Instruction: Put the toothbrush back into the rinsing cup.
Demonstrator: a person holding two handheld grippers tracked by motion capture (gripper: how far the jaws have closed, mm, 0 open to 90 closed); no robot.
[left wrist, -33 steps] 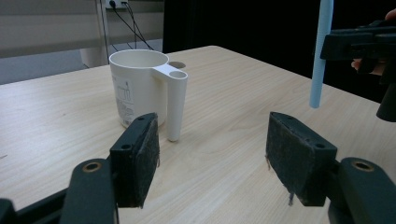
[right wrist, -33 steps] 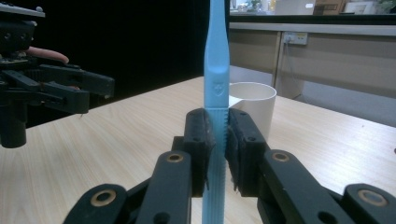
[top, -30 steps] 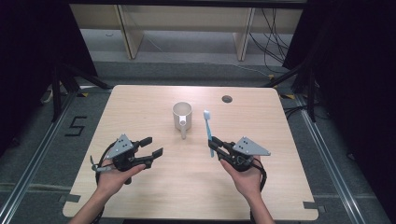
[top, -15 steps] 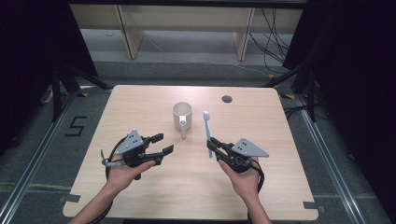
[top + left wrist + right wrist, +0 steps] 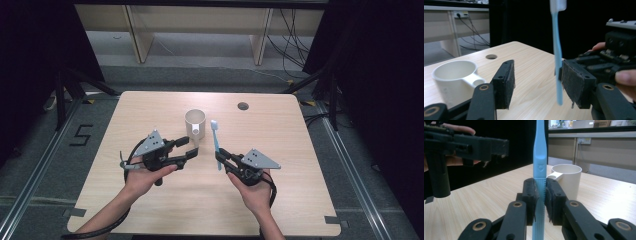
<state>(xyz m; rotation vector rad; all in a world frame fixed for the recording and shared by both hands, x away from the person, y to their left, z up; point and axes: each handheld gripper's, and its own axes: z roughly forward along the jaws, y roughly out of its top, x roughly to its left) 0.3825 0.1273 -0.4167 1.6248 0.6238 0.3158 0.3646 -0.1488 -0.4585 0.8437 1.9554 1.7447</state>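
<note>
Light wood desk (image 5: pixel 165 210) (round hole (image 5: pixel 243 106) at back) is standing on grey floor (image 5: pixel 35 165); right hand-held gripper (image 5: pixel 220 157) is clamping toothbrush (image 5: pixel 216 140), left hand-held gripper (image 5: pixel 186 148) is narrowing, empty, beside mug (image 5: pixel 195 126).

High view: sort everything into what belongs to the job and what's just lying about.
In the job:
- toothbrush, upright, clamped in the right gripper
- left gripper, jaws just closing, nothing between them
- mug, standing beside the brush

Lying about:
- hole in the table
- shelving behind
- cables on the floor
</note>
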